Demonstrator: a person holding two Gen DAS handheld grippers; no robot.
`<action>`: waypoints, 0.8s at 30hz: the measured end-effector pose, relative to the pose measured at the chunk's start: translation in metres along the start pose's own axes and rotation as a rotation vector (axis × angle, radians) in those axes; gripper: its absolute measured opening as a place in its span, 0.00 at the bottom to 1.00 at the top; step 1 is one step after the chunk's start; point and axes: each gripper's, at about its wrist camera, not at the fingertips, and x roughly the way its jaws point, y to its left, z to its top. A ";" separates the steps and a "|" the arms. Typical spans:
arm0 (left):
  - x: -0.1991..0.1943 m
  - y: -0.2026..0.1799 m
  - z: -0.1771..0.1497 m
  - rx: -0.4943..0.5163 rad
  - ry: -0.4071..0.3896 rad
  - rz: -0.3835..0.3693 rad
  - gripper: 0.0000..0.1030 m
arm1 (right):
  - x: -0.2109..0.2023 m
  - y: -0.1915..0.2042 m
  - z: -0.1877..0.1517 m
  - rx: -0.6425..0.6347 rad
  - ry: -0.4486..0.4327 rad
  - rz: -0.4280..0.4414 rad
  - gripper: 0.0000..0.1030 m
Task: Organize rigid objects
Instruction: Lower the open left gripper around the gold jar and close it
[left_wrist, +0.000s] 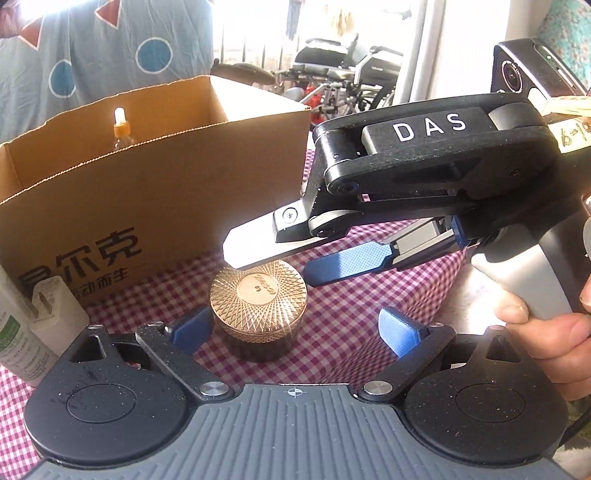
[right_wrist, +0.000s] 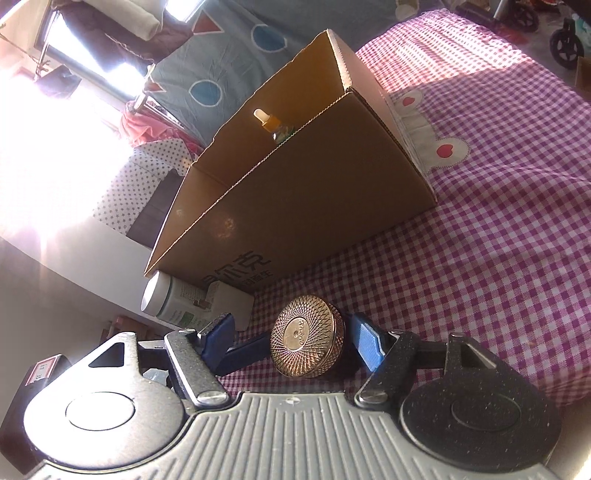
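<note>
The gold-lidded jar (left_wrist: 258, 310) was seen on the checked cloth (left_wrist: 332, 332) before the cardboard box (left_wrist: 147, 192) printed "尔克", between the spread fingers of the left gripper (left_wrist: 291, 328), while the "DAS"-marked right gripper (left_wrist: 273, 254) was held spread just above it.

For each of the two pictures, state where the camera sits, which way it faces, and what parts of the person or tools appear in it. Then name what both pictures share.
Left wrist: on the left gripper, facing the round gold-lidded jar; shows the right gripper and hand.
Right wrist: on that gripper, tilted, facing the jar.
Shared: jar, brown cardboard box.
</note>
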 end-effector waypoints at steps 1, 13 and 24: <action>0.000 -0.001 0.000 0.006 -0.004 0.012 0.93 | -0.001 0.000 -0.001 -0.005 -0.006 -0.014 0.82; 0.017 0.005 0.003 0.026 0.035 0.102 0.72 | -0.013 0.004 -0.010 -0.057 -0.074 -0.065 0.83; 0.029 0.012 0.008 0.001 0.042 0.101 0.55 | 0.007 -0.002 -0.014 -0.015 -0.033 -0.042 0.56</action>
